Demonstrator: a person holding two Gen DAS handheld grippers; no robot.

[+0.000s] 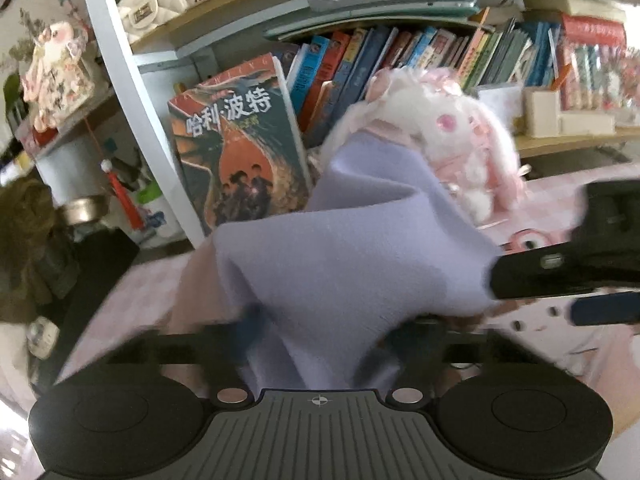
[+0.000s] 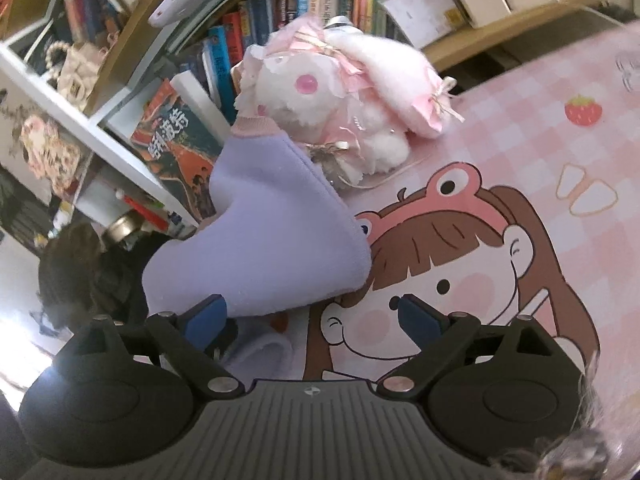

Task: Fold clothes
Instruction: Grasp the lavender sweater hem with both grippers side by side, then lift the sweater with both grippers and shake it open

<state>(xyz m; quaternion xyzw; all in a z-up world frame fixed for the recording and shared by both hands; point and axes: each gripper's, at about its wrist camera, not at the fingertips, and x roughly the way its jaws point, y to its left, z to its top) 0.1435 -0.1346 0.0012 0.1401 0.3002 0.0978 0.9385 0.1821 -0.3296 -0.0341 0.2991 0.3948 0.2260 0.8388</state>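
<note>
Fingers (image 2: 416, 316) of the right gripper (image 2: 310, 314) stand spread wide with nothing between them, low over a pink checked surface (image 2: 560, 76) printed with a cartoon girl in a frog hat (image 2: 452, 264) and a strawberry (image 2: 583, 109). On the left gripper (image 1: 320, 332) the fingers are buried under lilac cloth, which bunches tightly between them; they appear clenched on it, though the tips are hidden.

That cloth, a lilac garment (image 1: 352, 248) with a pink ribbed cuff (image 2: 256, 125), is lifted off the surface and drapes over the left fingers, filling the middle of the left view. In the right view it hangs just ahead and left of the open fingers, its lower edge near the left blue pad (image 2: 206, 318). From the right edge of the left view, the right gripper's black finger (image 1: 552, 272) reaches in to the garment's edge.

Behind the garment sits a white and pink plush rabbit (image 2: 352, 92), close against it. A paperback (image 1: 240, 152) leans on a white shelf frame (image 1: 132, 92), with rows of books (image 1: 400, 56) on the shelf behind and a quilted white bag (image 1: 156, 0) above.
</note>
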